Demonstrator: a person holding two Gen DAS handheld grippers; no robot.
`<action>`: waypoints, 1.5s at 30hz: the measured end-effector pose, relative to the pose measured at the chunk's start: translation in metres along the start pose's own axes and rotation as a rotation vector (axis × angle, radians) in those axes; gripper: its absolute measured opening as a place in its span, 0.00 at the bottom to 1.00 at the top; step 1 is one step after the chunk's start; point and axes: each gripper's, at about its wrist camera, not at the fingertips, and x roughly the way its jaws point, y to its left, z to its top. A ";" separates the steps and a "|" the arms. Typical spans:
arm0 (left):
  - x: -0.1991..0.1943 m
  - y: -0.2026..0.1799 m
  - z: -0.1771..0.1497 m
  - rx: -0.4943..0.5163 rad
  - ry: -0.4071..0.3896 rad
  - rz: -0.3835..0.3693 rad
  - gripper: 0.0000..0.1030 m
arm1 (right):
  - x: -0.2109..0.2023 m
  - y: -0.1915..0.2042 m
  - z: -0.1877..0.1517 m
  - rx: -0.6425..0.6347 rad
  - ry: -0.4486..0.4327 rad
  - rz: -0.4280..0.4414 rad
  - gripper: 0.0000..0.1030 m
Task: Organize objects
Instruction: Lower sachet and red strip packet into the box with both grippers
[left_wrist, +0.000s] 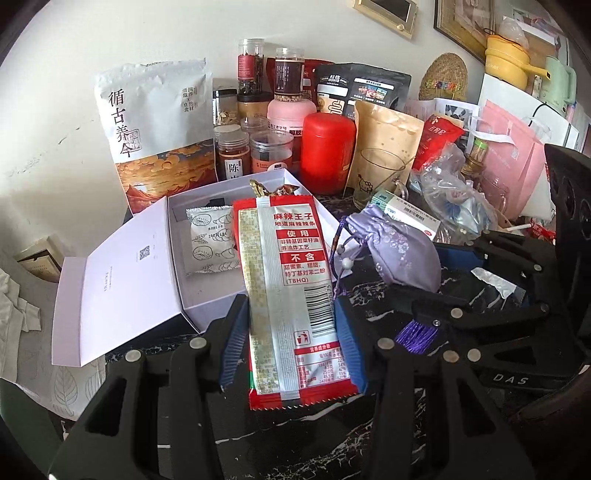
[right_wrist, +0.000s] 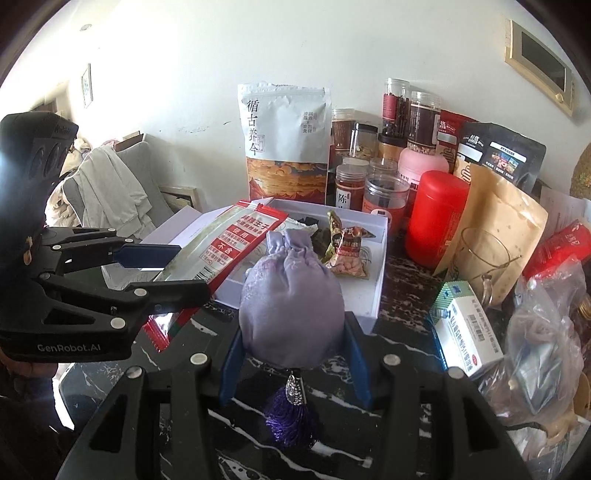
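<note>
My left gripper (left_wrist: 290, 332) is shut on a long red and silver snack packet (left_wrist: 288, 258), which sticks up and forward over an open white box (left_wrist: 177, 236). A white sachet (left_wrist: 210, 240) lies inside the box. In the right wrist view my right gripper (right_wrist: 293, 332) is shut on a lavender drawstring pouch (right_wrist: 291, 295) whose purple tassel (right_wrist: 291, 417) hangs below. Both are held above the dark marble tabletop (right_wrist: 406, 406), just in front of the white box (right_wrist: 373, 295). The left gripper (right_wrist: 173, 271) and its packet (right_wrist: 229, 240) show at the left. The right gripper (left_wrist: 439, 280) and pouch (left_wrist: 391, 251) show at the right.
Behind the box stand a large white food bag (left_wrist: 155, 125), several jars (left_wrist: 232, 147), a red canister (left_wrist: 327, 151) and a kraft bag (left_wrist: 384, 140). A glass mug (left_wrist: 376, 177), a medicine box (right_wrist: 469, 332) and a clear plastic bag (right_wrist: 543, 332) crowd the right. A cloth-draped chair (right_wrist: 110, 184) is left.
</note>
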 end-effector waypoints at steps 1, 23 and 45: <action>0.002 0.002 0.004 -0.005 -0.001 0.003 0.44 | 0.002 -0.002 0.005 -0.004 -0.005 0.002 0.49; 0.063 0.043 0.083 -0.025 -0.006 0.042 0.44 | 0.070 -0.042 0.071 -0.040 -0.032 0.044 0.49; 0.127 0.084 0.119 -0.069 0.000 0.040 0.44 | 0.140 -0.061 0.105 -0.020 -0.052 0.089 0.49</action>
